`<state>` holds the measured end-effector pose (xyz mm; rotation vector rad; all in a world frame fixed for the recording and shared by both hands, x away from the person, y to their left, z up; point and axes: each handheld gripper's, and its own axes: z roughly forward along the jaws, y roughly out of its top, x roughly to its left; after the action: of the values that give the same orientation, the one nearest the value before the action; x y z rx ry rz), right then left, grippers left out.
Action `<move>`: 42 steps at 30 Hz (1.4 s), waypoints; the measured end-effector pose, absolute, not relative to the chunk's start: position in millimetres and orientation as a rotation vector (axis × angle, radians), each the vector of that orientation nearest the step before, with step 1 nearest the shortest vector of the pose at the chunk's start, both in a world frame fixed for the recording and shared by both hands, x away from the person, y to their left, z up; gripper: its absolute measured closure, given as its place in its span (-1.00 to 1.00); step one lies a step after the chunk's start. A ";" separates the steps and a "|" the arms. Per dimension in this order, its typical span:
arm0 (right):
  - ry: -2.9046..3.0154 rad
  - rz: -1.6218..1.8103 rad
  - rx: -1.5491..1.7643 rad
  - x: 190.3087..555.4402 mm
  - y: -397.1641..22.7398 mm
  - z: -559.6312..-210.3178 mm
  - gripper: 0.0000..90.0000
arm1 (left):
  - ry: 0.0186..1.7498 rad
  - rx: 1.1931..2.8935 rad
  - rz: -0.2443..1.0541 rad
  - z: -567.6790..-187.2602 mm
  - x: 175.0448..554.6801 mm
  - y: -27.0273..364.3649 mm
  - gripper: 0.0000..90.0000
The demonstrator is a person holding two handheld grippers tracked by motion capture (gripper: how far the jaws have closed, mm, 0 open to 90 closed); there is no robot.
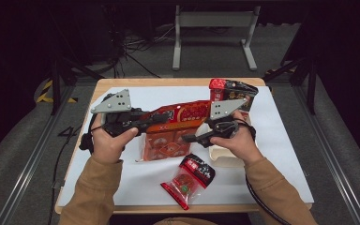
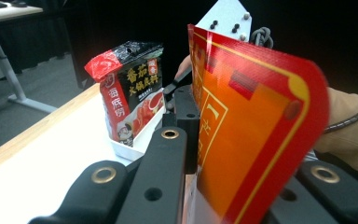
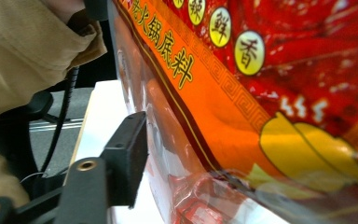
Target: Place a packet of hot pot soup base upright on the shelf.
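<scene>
I have the large red-and-orange hot pot seasoning pack (image 1: 183, 115) held up above the middle of the surface (image 1: 281, 140), stretched between my two tools. My left tool (image 1: 161, 118) is clenched on the pack's left end; in the left gripper view its black jaws close on the edge of the pack (image 2: 256, 126), which stands upright between them. My right tool (image 1: 192, 138) sits at the pack's right end. In the right gripper view one jaw lies just beside the pack's clear lower edge (image 3: 242, 93), and I cannot tell whether the pads press on it.

Below the lifted pack, a clear section with red sachets (image 1: 164, 145) hangs down towards the surface. A white tray (image 1: 227, 159) rests just right of centre, under my right hand. At its far end a red-and-black tomato hot pot base pouch (image 1: 229, 93) stands upright; the left gripper view shows this pouch (image 2: 130, 93) standing in the tray (image 2: 133, 149). A small red-and-black sachet (image 1: 190, 180) lies flat on the near part of the surface, well apart from both tools.
</scene>
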<state>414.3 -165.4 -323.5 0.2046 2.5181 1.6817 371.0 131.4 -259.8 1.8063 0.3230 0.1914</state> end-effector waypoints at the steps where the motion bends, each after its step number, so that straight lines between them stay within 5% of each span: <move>1: 2.522 1.688 0.204 414.3 -164.9 -324.6 0.01 | 0.322 1.807 0.190 -259.9 371.1 131.8 1.00; 11: 2.570 1.661 0.121 409.4 -164.0 -320.7 0.54 | 0.332 1.794 0.211 -261.7 372.9 137.6 1.00; 25: 2.584 1.666 0.145 404.8 -161.3 -307.0 0.56 | 0.349 1.735 0.211 -260.5 374.1 148.0 0.81; 42: 2.588 1.603 0.192 408.0 -164.4 -285.3 0.56 | 0.450 1.717 0.296 -264.7 371.6 177.1 -0.05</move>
<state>408.0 -164.4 -285.3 0.1922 2.5875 1.6032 371.6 177.1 -264.7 1.7169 0.4504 0.2956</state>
